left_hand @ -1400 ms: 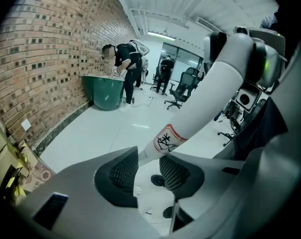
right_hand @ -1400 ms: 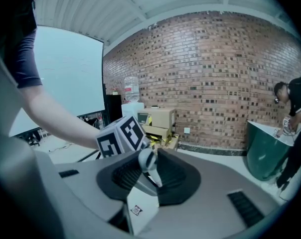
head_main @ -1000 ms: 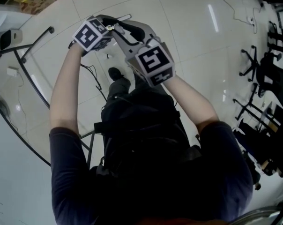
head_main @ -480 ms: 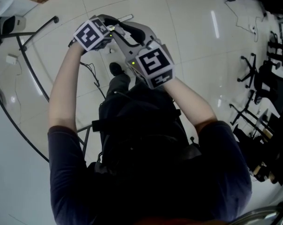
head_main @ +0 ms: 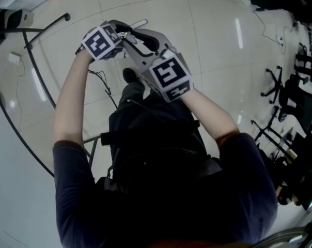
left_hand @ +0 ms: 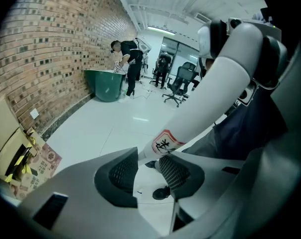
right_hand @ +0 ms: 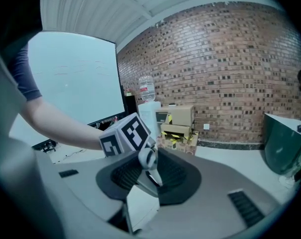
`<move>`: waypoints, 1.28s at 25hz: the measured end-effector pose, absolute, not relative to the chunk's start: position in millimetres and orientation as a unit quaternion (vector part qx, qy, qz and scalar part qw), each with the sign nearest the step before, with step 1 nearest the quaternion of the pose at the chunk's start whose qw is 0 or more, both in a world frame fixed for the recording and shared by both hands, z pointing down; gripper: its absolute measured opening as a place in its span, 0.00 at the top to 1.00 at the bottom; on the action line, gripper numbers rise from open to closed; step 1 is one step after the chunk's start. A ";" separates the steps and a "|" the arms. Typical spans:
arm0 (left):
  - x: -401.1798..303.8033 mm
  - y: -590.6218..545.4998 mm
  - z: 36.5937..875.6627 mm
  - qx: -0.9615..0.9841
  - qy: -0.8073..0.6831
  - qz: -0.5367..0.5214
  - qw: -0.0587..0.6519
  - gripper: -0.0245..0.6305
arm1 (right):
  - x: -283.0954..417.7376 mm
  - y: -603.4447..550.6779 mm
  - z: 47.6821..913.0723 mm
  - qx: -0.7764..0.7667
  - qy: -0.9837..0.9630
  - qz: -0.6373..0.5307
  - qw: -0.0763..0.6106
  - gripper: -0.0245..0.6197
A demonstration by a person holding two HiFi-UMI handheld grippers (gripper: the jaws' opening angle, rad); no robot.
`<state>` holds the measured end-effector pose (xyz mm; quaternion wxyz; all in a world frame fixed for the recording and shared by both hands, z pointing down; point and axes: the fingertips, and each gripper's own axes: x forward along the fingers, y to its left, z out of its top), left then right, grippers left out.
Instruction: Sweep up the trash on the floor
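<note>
Floor (head_main: 213, 45) tiles and the black tube frame (head_main: 34, 71) at your 9 o'clock have slid by since a second ago, while both grippers ride on unchanged, huddled at 12 o'clock.

Your left gripper (left_hand: 149, 169) pinches the white broom handle (left_hand: 210, 98) at its red-edged label (left_hand: 164, 144), a pad pressed on either side. Your right gripper (right_hand: 147, 176), just behind, seems clamped on the same handle, with a pale stub filling its narrow gap. Expect a light, stiff, smooth tube that will likely twist or slip in the pads. Take it on bare shaft with one gripper well above the other, not both bunched together. No trash shows on the tiles around your shoe (head_main: 129, 76), and the broom's head is hidden.
</note>
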<state>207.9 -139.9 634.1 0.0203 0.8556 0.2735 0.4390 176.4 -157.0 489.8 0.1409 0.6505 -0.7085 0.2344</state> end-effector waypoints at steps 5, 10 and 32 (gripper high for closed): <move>194.9 -143.9 633.9 0.858 0.266 0.439 0.021 0.77 | 161.2 -160.7 489.6 0.637 -0.722 0.232 0.140 0.78; 182.1 -149.4 633.7 0.862 0.255 0.437 0.028 0.77 | 148.8 -166.4 488.8 0.623 -0.735 0.230 0.136 0.78; 218.9 -204.7 571.3 0.939 0.093 0.326 -0.055 0.83 | 177.5 -212.6 426.4 0.561 -0.815 0.062 0.135 0.81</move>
